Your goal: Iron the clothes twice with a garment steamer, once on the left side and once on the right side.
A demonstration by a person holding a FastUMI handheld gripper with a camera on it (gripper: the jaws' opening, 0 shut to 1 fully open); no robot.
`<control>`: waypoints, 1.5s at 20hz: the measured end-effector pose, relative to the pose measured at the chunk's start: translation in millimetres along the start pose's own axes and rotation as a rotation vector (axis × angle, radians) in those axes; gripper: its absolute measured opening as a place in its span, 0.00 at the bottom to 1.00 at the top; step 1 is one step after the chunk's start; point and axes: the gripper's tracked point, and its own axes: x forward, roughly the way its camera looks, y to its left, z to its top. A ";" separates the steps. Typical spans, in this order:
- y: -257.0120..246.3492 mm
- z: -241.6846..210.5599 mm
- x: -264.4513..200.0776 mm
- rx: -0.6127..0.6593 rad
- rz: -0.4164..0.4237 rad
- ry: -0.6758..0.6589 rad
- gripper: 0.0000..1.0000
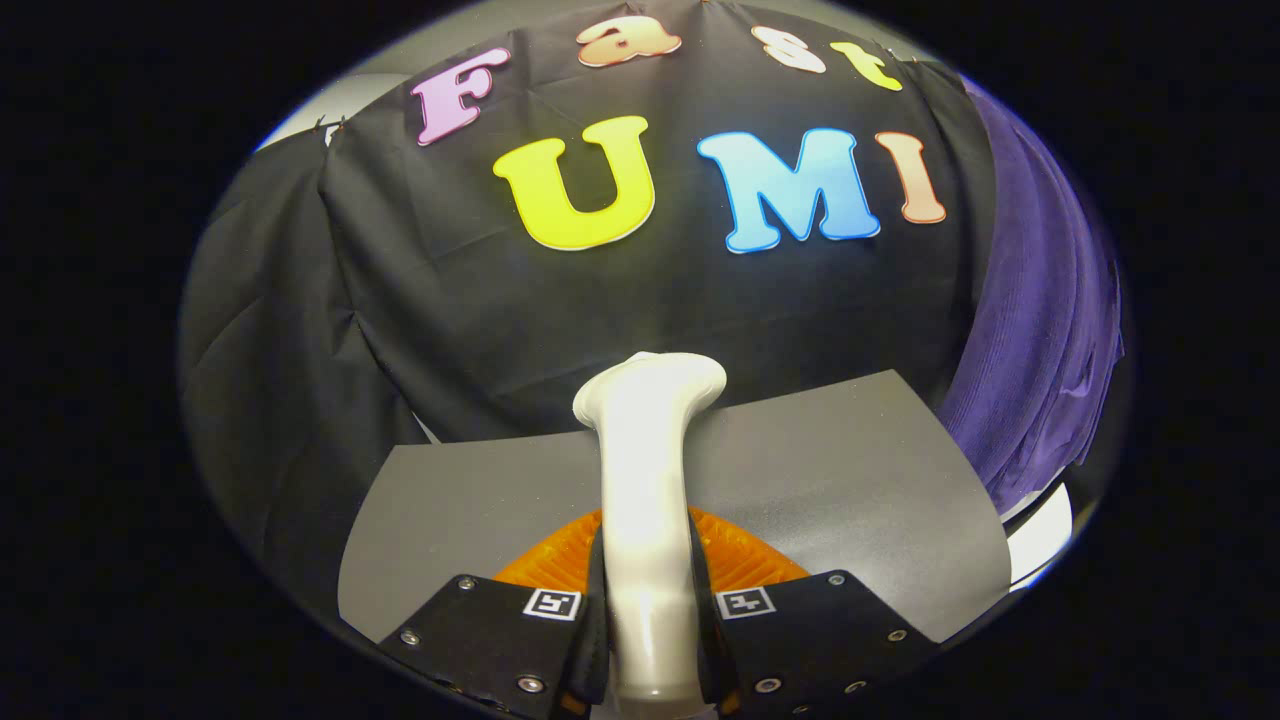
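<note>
The glossy white plastic garment steamer (648,470) stands upright between the fingers of the claw (648,640), which pinches its smooth handle from both sides. The handle rises ahead of the fingers and flares into a rounded, bent head. Under it sits a ribbed orange piece (745,560), which I cannot identify for certain; it may be the steamer's base or rest.

The handle looks slick and tapering, so I judge the main risk to be slipping or twisting in the grip when the head is tilted toward cloth. A weak pinch, or a fast swing, would cause that. The head could also drag and bunch loose fabric instead of gliding.

The ribbed orange piece lies on a matte dark grey sheet (850,470), flat and finely grained, covering the surface. Off to the right, beyond the sheet, hangs the soft purple garment (1040,330), finely ribbed and falling in loose vertical folds. It is well apart from the steamer head, so no pass appears begun.
</note>
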 end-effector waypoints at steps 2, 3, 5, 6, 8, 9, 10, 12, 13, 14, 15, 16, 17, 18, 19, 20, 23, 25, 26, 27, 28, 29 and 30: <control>4.6 11.4 -18.2 -0.031 0.013 -0.061 0.34; 4.7 15.3 -27.2 -0.048 0.005 -0.080 0.34; 0.0 18.8 -46.4 -0.071 -0.012 -0.116 0.35; -4.5 20.5 -55.6 -0.076 -0.025 -0.130 0.35; -13.9 20.6 -75.6 -0.072 -0.039 -0.158 0.35; -18.6 21.1 -83.1 -0.070 -0.039 -0.167 0.34; -22.9 20.3 -90.6 -0.072 -0.038 -0.178 0.34; -32.7 20.4 -107.6 -0.087 -0.036 -0.198 0.35; -38.3 20.3 -117.9 -0.095 -0.033 -0.209 0.34; -43.1 18.4 -126.5 -0.105 -0.029 -0.217 0.34; -49.4 16.4 -138.1 -0.112 -0.022 -0.228 0.34; -55.6 13.7 -147.8 -0.119 -0.017 -0.239 0.35; -63.1 12.4 -158.6 -0.122 -0.015 -0.249 0.34; -71.0 10.2 -169.3 -0.126 -0.013 -0.260 0.34; -78.8 9.4 -178.7 -0.127 -0.011 -0.272 0.34; -84.6 8.9 -186.1 -0.129 -0.013 -0.279 0.34; -100.1 7.6 -209.2 -0.148 -0.002 -0.293 0.34; -115.4 0.2 -220.1 -0.174 -0.004 -0.296 0.35; -124.6 -1.1 -227.1 -0.181 -0.011 -0.300 0.34; -131.4 -1.1 -234.3 -0.182 -0.016 -0.307 0.34; -137.0 -3.5 -243.6 -0.176 -0.021 -0.315 0.34; -142.4 -4.0 -253.0 -0.176 -0.016 -0.326 0.34; -148.3 -4.0 -262.3 -0.170 -0.016 -0.339 0.34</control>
